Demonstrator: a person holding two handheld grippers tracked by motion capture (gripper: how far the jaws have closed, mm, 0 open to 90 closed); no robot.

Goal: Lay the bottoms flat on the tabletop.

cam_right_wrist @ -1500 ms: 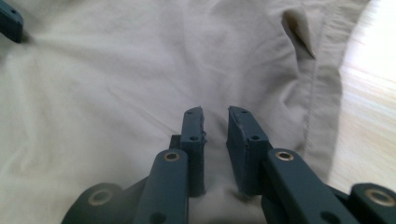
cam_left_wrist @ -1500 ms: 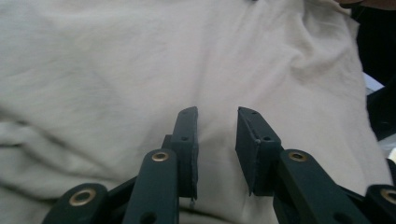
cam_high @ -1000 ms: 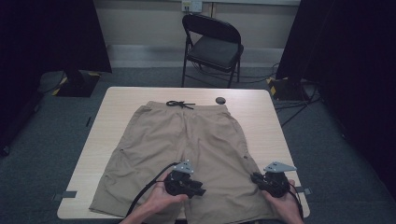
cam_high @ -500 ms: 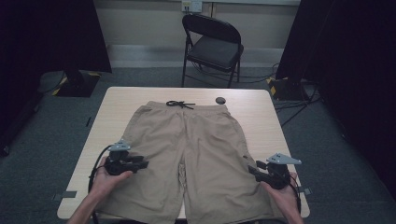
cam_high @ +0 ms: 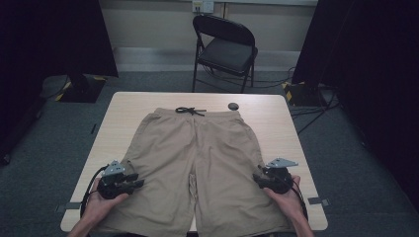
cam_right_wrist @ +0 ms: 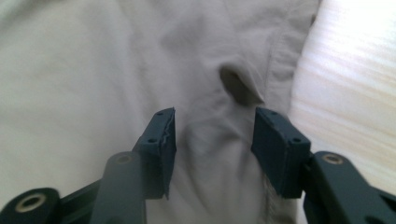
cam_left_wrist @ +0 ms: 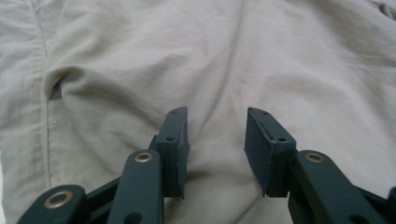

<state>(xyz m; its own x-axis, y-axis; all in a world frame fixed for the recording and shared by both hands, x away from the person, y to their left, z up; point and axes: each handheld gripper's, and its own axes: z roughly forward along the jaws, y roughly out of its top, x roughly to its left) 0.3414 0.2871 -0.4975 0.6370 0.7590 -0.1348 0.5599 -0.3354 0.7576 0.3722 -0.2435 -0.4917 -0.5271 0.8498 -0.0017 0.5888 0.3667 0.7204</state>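
Observation:
Tan shorts (cam_high: 197,158) lie flat on the light wooden table (cam_high: 276,118), waistband and black drawstring (cam_high: 190,111) at the far side, legs toward me. My left gripper (cam_high: 134,181) sits at the outer edge of the left leg; its jaws stand open just above the cloth (cam_left_wrist: 140,70), beside a side seam and pocket slit (cam_left_wrist: 53,91). Over the right leg's outer edge is my right gripper (cam_high: 257,177), open as well, its jaws straddling a raised fold of fabric (cam_right_wrist: 210,135) near the pocket opening (cam_right_wrist: 238,86). Nothing is clamped.
A small dark round object (cam_high: 233,106) lies on the table just right of the waistband. A black folding chair (cam_high: 225,47) stands behind the table. Bare tabletop (cam_right_wrist: 355,93) runs along the right of the shorts. Dark curtains flank the room.
My left gripper has swung from the middle between the legs out to the left leg's outer edge. The right gripper has shifted only slightly at the right edge.

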